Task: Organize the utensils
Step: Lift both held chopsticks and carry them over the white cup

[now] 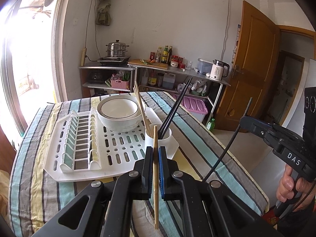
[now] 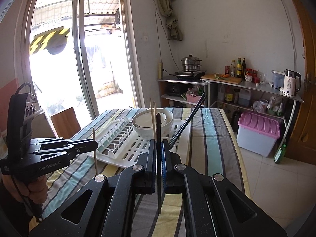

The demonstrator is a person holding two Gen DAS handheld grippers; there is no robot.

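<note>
Standing upright between the blue-padded jaws of the left hand-held gripper (image 1: 155, 152), a light wooden chopstick (image 1: 155, 177) is clamped near its middle, with its top just in front of the white utensil cup (image 1: 158, 138). A dark chopstick (image 2: 158, 158) is clamped in the same upright way by the right hand-held gripper (image 2: 158, 148), which is held over the near part of the worktop (image 2: 213, 138). In the cup, two more wooden chopsticks (image 1: 141, 110) are seen leaning to the left and a pair of black chopsticks (image 1: 175, 106) leaning to the right. The cup is seated at the near right corner of a white dish rack (image 1: 65, 150), whose slotted plate section lies to the left. Two stacked white bowls (image 1: 118, 114) with a dark rim line are set on the rack just behind the cup. The rack is carried by the worktop, which is covered with a striped cloth in blue, grey, yellow and white. Behind it, a metal shelf unit (image 1: 177, 73) is seen against the wall, bearing a steel steamer pot (image 1: 116, 49), bottles and a white kettle (image 1: 218, 71).
</note>
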